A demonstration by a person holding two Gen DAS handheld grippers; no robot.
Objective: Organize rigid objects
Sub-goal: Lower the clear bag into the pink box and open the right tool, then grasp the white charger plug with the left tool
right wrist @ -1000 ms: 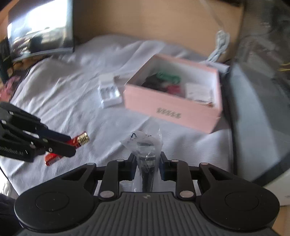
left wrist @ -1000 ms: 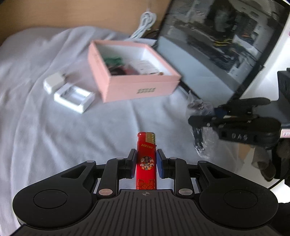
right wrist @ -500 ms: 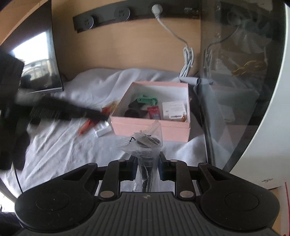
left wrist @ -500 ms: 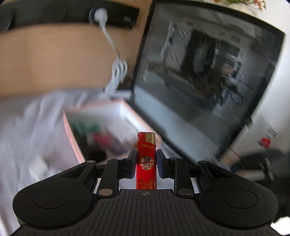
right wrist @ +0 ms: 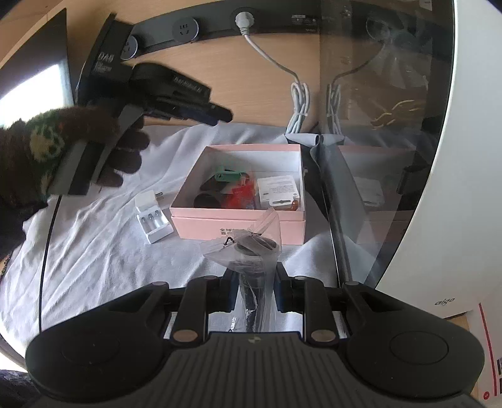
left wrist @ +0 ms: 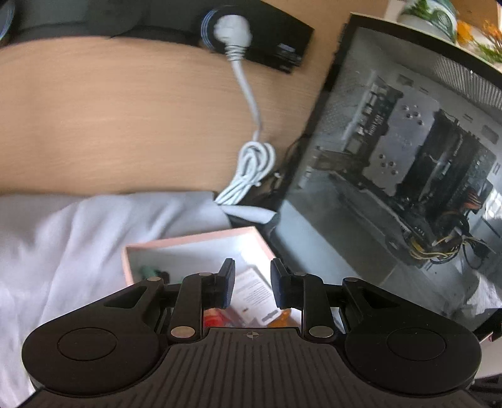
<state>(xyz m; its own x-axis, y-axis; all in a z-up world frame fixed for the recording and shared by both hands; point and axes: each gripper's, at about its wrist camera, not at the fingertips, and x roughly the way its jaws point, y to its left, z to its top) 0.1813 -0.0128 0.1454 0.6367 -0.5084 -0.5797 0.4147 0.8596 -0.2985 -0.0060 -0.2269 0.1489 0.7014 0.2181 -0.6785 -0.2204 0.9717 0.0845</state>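
1. Two handheld grippers work above a white cloth [right wrist: 94,251] that covers the whole work surface, wrinkled throughout.
2. To the right stands a computer case [left wrist: 408,163] with a glass side panel, its wiring and boards visible inside; the cloth and box are mirrored in the glass.
3. Behind the cloth runs a wooden wall panel [left wrist: 125,119] with a black socket strip [right wrist: 219,28]; a white cable [left wrist: 251,166] hangs from one plug in a bundled loop.
4. A pink box [right wrist: 238,222], open at the top, sits on the cloth just beside the case. It holds a green clip, a red packet, a round black item and a white labelled carton.
5. The left gripper [left wrist: 252,282], held in a dark patterned glove [right wrist: 62,147], hangs above the box with its fingers parted and nothing between them.
6. The right gripper [right wrist: 252,295] is clenched on a clear plastic bag [right wrist: 251,251] with a black part inside, lifted off the cloth in front of the box.
7. A white battery charger [right wrist: 153,222] lies on the cloth just left of the box, with a small white plug adapter [right wrist: 149,199] behind it.
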